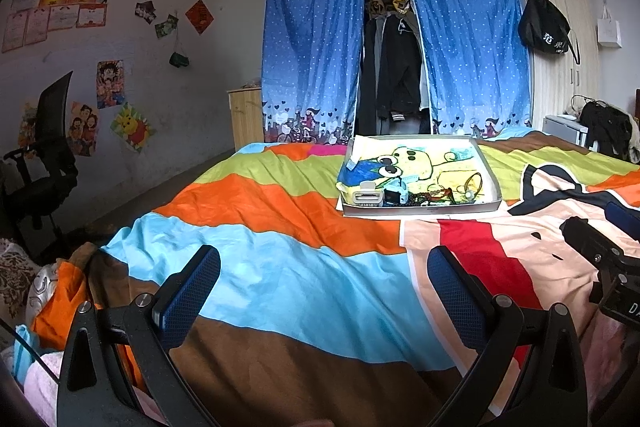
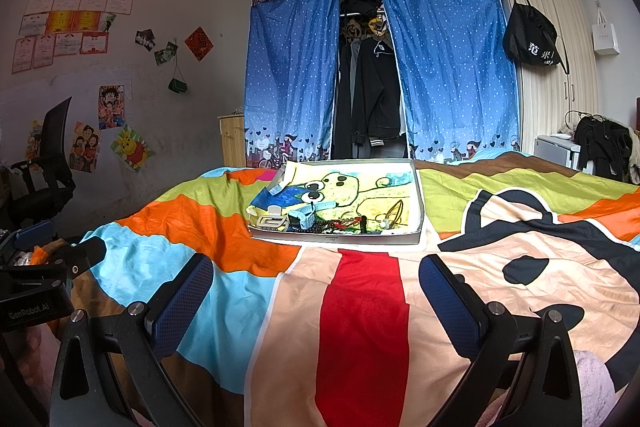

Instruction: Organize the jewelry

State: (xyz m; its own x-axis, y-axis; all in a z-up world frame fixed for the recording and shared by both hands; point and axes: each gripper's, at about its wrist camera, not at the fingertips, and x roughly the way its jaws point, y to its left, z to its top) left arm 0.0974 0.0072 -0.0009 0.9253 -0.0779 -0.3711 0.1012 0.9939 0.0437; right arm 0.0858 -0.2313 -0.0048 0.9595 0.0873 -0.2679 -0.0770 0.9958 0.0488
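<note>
Tray (image 2: 416, 187) of jewelry (image 2: 344, 225) lies mid-frame, well ahead of both empty, wide-apart grippers, left (image 1: 324, 279) and right (image 2: 316, 287); right nearer.

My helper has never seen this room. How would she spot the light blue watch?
On the striped bedspread lies a shallow white tray lined with a cartoon drawing. The light blue watch lies near its front edge, right of a beige hair clip, left of dark beads.

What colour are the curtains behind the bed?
The curtains are blue with small white dots and a cartoon border along the bottom; the right wrist view shows them best.
</note>
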